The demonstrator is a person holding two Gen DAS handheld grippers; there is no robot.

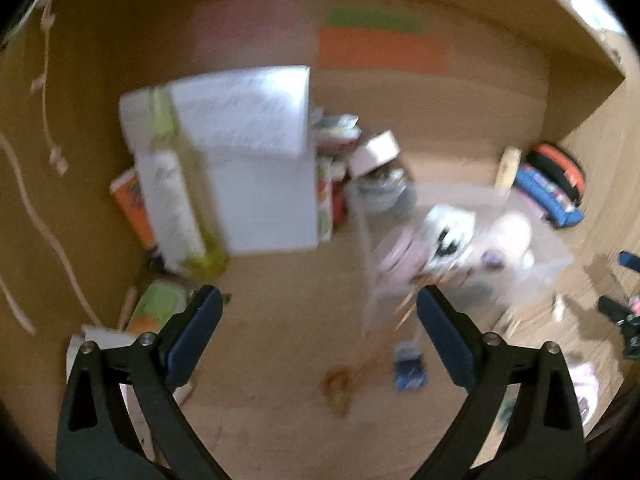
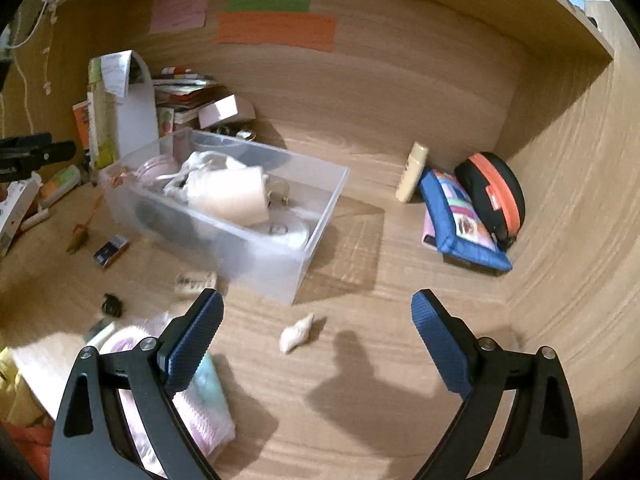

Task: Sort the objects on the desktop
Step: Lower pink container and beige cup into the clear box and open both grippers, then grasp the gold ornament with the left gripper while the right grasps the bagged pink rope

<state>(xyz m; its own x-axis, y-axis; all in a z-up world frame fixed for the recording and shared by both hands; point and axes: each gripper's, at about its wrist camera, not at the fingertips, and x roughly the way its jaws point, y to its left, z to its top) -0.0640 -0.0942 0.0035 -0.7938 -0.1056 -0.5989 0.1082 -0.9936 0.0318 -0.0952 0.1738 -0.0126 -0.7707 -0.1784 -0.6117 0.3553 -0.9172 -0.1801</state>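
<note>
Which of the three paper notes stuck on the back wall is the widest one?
The orange note, lowest of the three; it stretches wider than the green strip above it and the pink note to its left.

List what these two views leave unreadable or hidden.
- Left wrist view: motion blur smears the white papers; their print is unreadable.
- Right wrist view: writing on the orange note is too small.
- Right wrist view: the right claw covers part of the pink packet.

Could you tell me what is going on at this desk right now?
A person is sorting desk clutter with two handheld grippers. Both the left gripper and right gripper are open and empty. The clear plastic bin already holds several items; a small shell lies on the desk ahead of the right gripper.
</note>
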